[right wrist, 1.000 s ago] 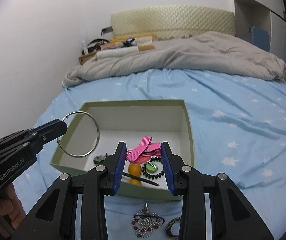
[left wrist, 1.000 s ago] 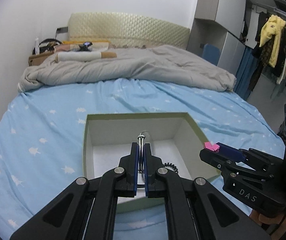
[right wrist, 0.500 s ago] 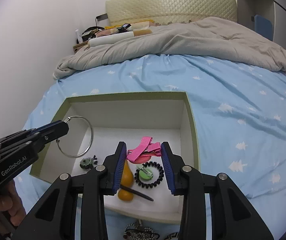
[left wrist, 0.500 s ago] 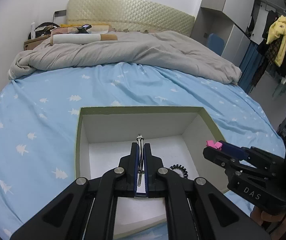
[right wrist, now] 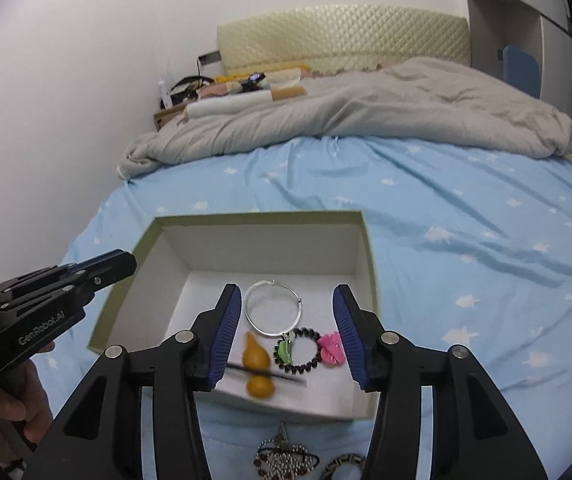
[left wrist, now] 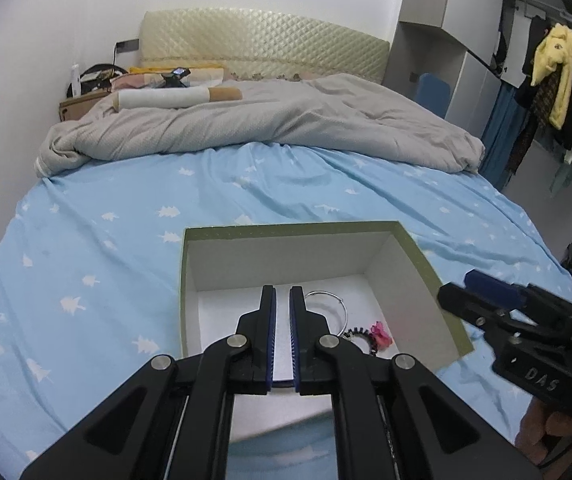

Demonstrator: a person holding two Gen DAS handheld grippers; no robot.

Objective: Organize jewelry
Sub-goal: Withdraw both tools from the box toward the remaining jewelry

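A green box (right wrist: 259,216) with a white inside sits on the blue bed sheet. On its floor lie a silver bangle (right wrist: 299,312), a pink hair clip (right wrist: 332,348), a black coil hair tie (right wrist: 300,367), a green clip (right wrist: 284,350), an orange gourd charm (right wrist: 255,364) and a thin black stick. My right gripper (right wrist: 288,292) hovers over them, jaws opening, nothing between them. My left gripper (left wrist: 281,292) is over the box (left wrist: 286,230) with jaws opening to a narrow empty gap; the bangle (left wrist: 326,293) lies just right of its tips, with the pink clip (left wrist: 380,334) beyond.
On the sheet in front of the box lie a beaded brooch (right wrist: 286,456) and a patterned ring (right wrist: 342,464). A grey duvet (left wrist: 265,128) is bunched at the far end of the bed. A wardrobe and hanging clothes (left wrist: 558,76) stand to the right.
The bangle has left the left gripper and now lies flat in the box. The pink clip has dropped from the right gripper into the box. Both grippers have opened.
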